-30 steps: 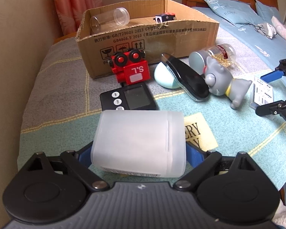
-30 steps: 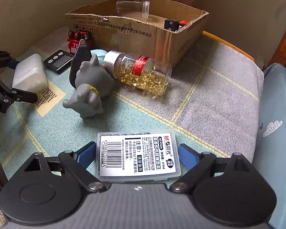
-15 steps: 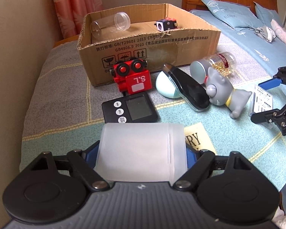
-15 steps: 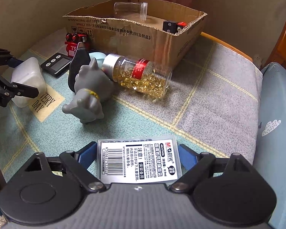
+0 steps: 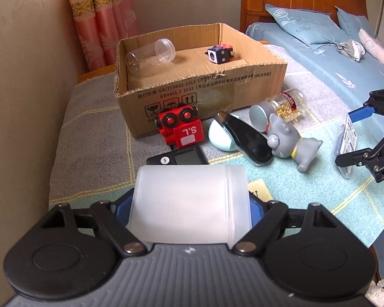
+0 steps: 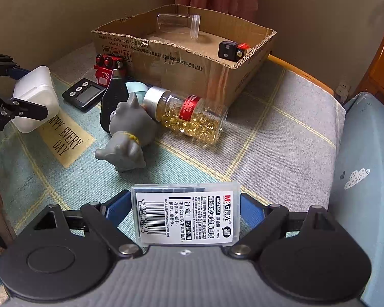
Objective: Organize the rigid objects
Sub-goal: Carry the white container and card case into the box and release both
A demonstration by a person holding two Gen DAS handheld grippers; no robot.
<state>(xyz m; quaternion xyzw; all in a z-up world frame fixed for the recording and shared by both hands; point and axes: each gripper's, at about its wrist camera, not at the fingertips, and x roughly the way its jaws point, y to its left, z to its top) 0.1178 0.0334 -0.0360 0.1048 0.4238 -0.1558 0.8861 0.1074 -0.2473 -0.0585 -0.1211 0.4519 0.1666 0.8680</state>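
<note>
Cardboard box [image 5: 199, 87], open-topped, stands at the far end of a checked blanket [image 6: 281, 138] on the bed; inside lie a clear plastic jar [image 5: 151, 56] on its side and a small black cube toy [image 5: 220, 54]. Frosted white plastic container [image 5: 190, 204], held clear of the blanket, is clamped between the blue pads of the left gripper [image 5: 190, 208]. Capsule bottle [image 6: 185, 115] with a silver cap lies on its side just before the box, touching a grey cat figurine [image 6: 126, 138]. Black-and-mint oval device [image 5: 240, 136] rests beside the cat. Red robot toy [image 5: 179, 128] leans at the box front, with a black digital timer [image 6: 84, 93] just below it. Clear labelled case [image 6: 185, 216] sits gripped between the pads of the right gripper [image 6: 185, 212].
</note>
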